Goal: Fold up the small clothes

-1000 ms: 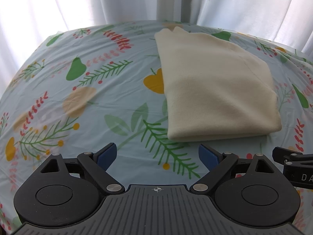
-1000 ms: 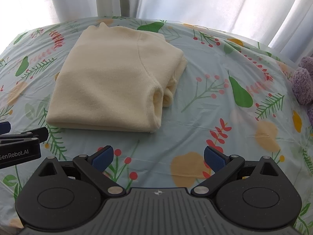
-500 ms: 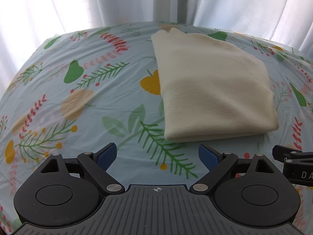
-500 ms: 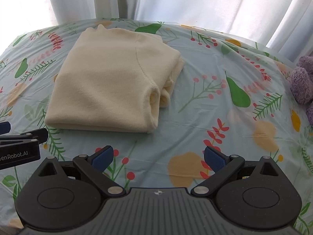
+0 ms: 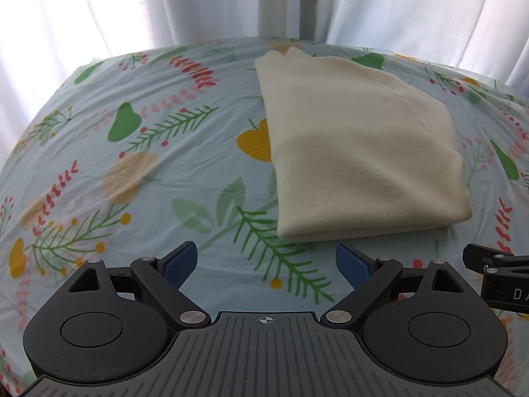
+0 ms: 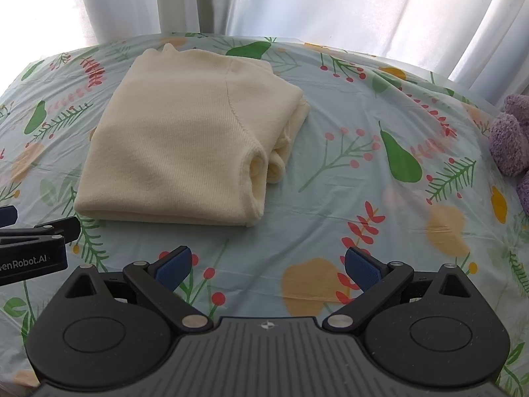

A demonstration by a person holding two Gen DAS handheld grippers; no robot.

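A cream knit garment (image 5: 357, 152) lies folded into a thick rectangle on the floral tablecloth (image 5: 148, 172). From the right wrist view the same garment (image 6: 185, 145) shows rolled sleeve ends along its right edge. My left gripper (image 5: 266, 263) hangs open just short of the garment's near left corner, nothing between its blue pads. My right gripper (image 6: 267, 264) is open too, over bare cloth below and right of the garment's near edge. Each gripper's side shows at the edge of the other's view.
White curtains (image 5: 198, 3) hang behind the table's far edge. A fuzzy purple item (image 6: 510, 139) sits at the right edge of the table. Bare tablecloth stretches to the garment's left and right (image 6: 380, 172).
Both grippers have drawn back and risen slightly, so the garment sits a bit farther away in both views. The garment itself has not moved; both grippers stayed open.
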